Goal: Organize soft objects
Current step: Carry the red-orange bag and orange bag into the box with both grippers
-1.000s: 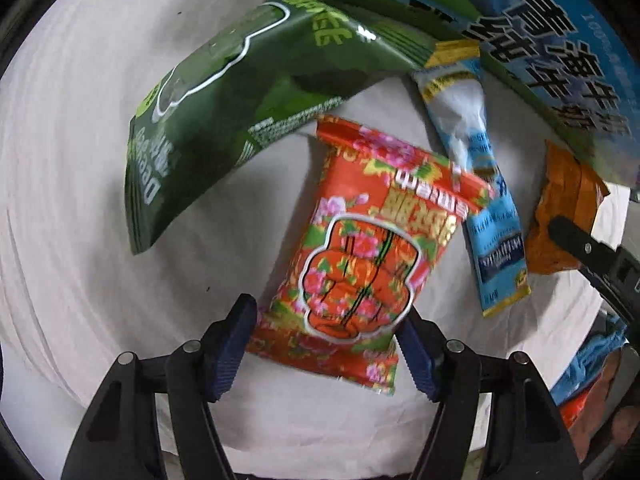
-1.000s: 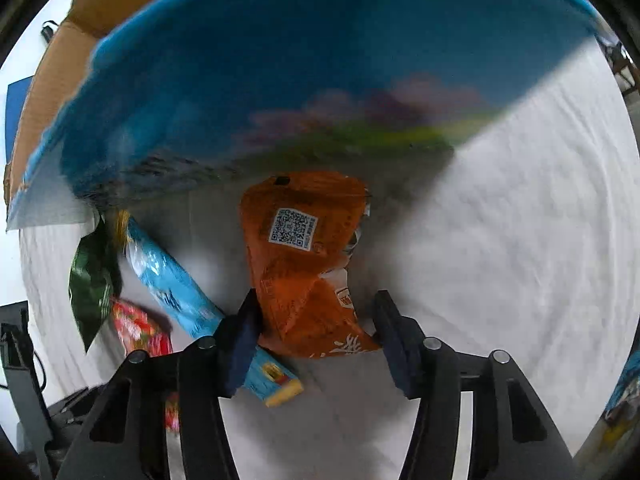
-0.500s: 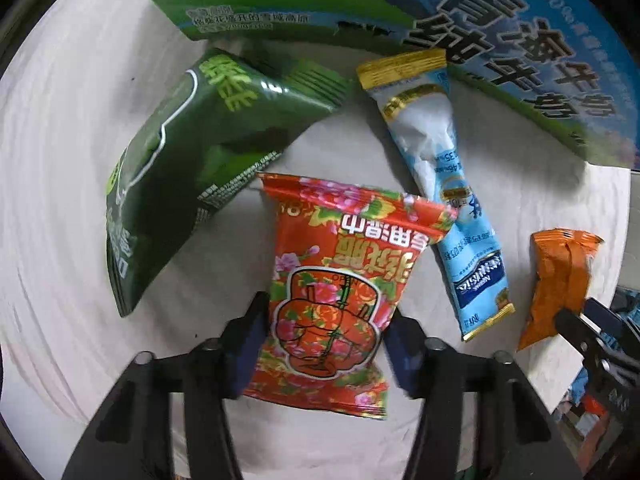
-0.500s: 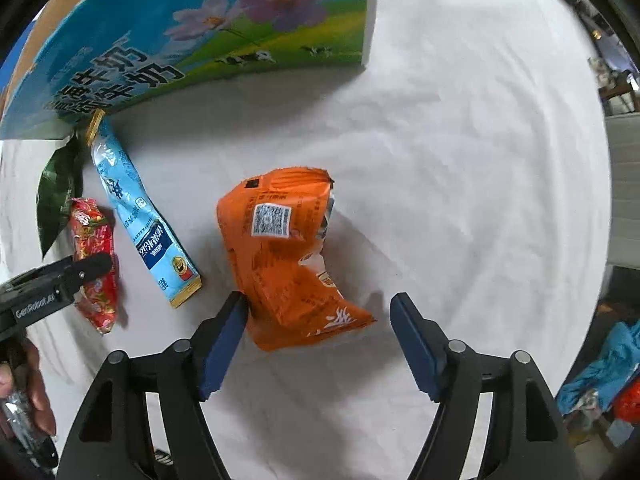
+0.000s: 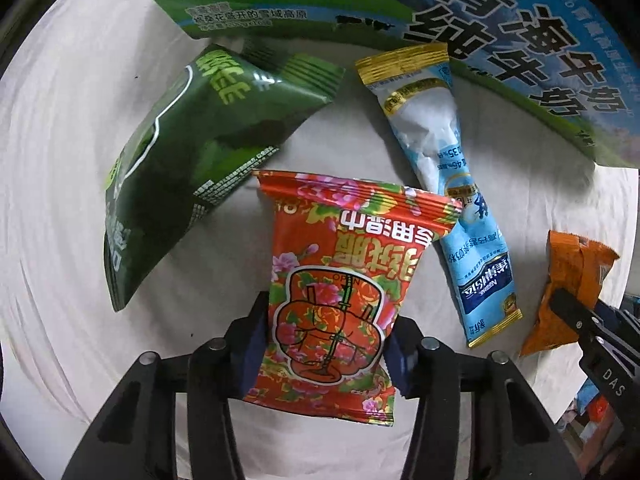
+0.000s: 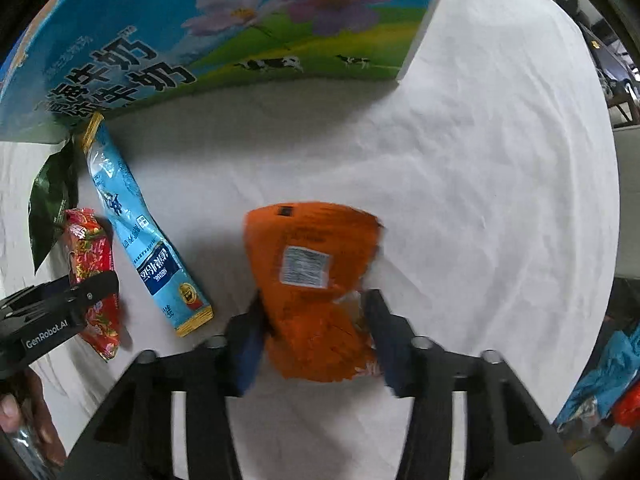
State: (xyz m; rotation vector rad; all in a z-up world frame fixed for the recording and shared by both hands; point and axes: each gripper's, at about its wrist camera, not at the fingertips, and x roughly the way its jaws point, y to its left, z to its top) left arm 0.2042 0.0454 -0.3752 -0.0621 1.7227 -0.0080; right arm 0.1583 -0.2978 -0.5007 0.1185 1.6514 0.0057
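My left gripper (image 5: 326,344) pinches the red packet (image 5: 340,280) by its lower half. My right gripper (image 6: 316,336) clamps the orange packet (image 6: 312,280). Blue sachet (image 5: 452,200) lies between them on the cloth (image 6: 500,200); green bag (image 5: 192,160) by the box (image 6: 240,40).

left gripper (image 5: 326,344) clamps red floral packet (image 5: 340,288) | green bag (image 5: 192,160) beside | white cloth (image 5: 56,184)

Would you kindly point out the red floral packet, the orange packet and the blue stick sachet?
red floral packet (image 5: 340,300), left wrist view, printed middle panel.
orange packet (image 6: 308,256), right wrist view, near its white label.
blue stick sachet (image 5: 444,140), left wrist view, pale upper half.
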